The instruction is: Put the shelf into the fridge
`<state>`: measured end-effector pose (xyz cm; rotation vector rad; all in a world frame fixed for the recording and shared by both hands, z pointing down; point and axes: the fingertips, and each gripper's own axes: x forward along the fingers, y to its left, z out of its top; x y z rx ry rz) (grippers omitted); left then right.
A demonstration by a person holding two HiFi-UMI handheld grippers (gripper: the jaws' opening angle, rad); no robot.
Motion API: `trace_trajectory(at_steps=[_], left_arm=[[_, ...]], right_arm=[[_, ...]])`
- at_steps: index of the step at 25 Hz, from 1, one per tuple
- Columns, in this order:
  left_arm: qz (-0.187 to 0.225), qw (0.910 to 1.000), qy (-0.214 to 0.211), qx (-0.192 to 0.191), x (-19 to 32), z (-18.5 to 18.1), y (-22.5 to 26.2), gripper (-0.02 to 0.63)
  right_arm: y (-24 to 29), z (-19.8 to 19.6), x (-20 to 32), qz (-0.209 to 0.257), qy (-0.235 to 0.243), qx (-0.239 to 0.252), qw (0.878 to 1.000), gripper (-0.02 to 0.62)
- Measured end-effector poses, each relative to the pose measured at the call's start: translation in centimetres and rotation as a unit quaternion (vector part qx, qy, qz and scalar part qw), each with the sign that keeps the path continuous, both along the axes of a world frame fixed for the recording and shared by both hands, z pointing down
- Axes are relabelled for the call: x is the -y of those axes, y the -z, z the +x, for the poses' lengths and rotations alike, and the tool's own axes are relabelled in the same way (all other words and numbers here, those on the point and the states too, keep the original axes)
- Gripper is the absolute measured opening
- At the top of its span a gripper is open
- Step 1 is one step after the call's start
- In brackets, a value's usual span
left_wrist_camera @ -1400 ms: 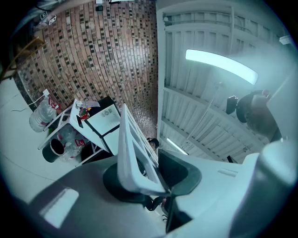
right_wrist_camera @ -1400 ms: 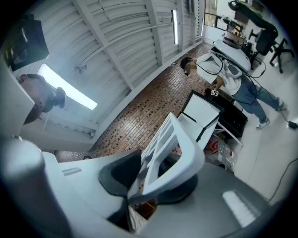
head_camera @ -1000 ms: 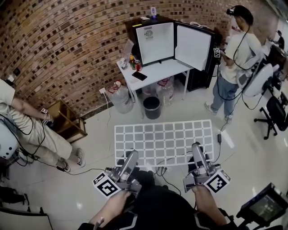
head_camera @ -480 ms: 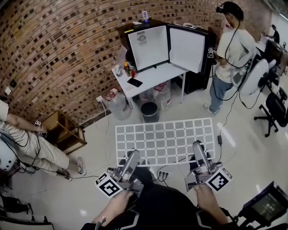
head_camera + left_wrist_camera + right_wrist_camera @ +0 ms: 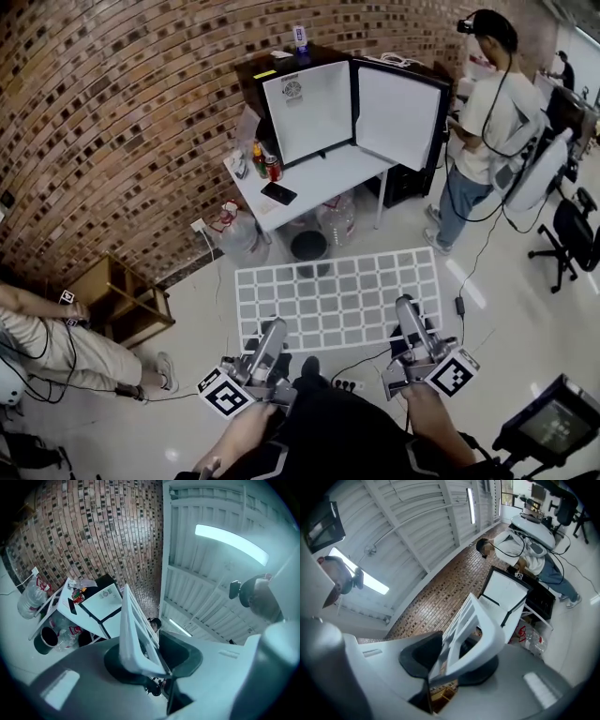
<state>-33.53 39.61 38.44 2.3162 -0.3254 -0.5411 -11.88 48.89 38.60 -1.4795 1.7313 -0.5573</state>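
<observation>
I hold a white grid shelf flat above the floor by its near edge. My left gripper is shut on its near left part, and my right gripper is shut on its near right part. In the left gripper view the shelf stands edge-on between the dark pads of the left gripper. The right gripper view shows the same shelf clamped in the right gripper. The black fridge stands ahead behind a white table, with both white doors swung open.
A person in a white shirt stands right of the fridge, and another person sits at far left. Water bottles and a black bin are under the table. A wooden crate, office chairs and a floor power strip lie around.
The fridge and table now look larger and nearer, and have shifted left in view. The seated person has slid toward the left edge. Both grippers still hold the shelf.
</observation>
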Motion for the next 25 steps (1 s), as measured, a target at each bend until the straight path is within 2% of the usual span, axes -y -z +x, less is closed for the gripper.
trace_trajectory(at_steps=[9, 14, 25], left_arm=[[-0.017, 0.9997, -0.018, -0.006, 12.5, 0.6, -0.3, 0.081], [-0.017, 0.9990, -0.042, -0.002, 17.2, 1.3, -0.1, 0.081], [-0.031, 0.9967, -0.074, -0.007, 24.6, 1.6, -0.3, 0.081]], right_arm=[[0.7, 0.0, 12.0, -0.005, -0.006, -0.004, 1.000, 0.104], [0.2, 0.6, 15.5, -0.020, -0.039, 0.004, 0.999, 0.103], [0.5, 0.1, 21.7, -0.032, -0.062, 0.002, 0.998, 0.103]])
